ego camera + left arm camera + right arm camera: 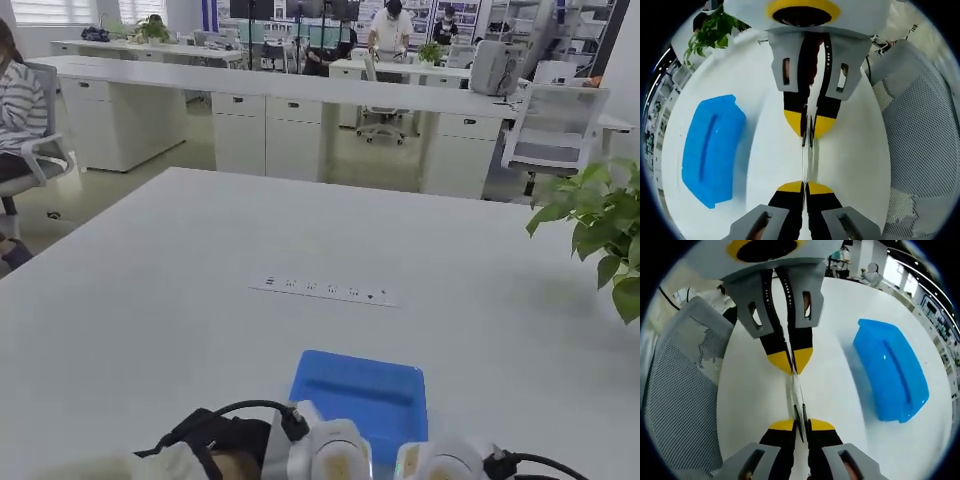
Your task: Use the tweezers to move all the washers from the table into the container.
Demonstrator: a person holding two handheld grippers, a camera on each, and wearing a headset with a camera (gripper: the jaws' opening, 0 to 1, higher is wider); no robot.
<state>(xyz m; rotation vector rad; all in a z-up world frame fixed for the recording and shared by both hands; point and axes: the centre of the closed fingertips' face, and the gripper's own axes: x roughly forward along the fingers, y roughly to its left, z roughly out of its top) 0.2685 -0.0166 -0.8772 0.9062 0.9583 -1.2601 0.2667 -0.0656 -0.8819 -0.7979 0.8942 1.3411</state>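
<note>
The left gripper (805, 186) sits low at the near edge of the table (150, 300). Its jaws are drawn in narrow and pinch one end of the tweezers (807, 155). The tweezers run as a thin bright strip straight across to the other gripper, lifted a little off the white top.

Beyond that strip, further from the person and about midway between the two grippers, the blue container (357, 392) rests flat on the table. It is near the tweezers but not touching them.

The right gripper (802, 424) faces the left one head-on. Its jaws are likewise nearly closed and clamp the opposite end of the tweezers, so the tool is carried between both.

I judge the tweezers light, springy and slick (bare metal on hard pads will want to twist). One gripper should hold them across both arms at mid-length, where a squeeze closes the tips. The washers are too small for me to place on the table in these views. They should be thin, hard and prone to skating, so they are best nipped across the ring's rim.
</note>
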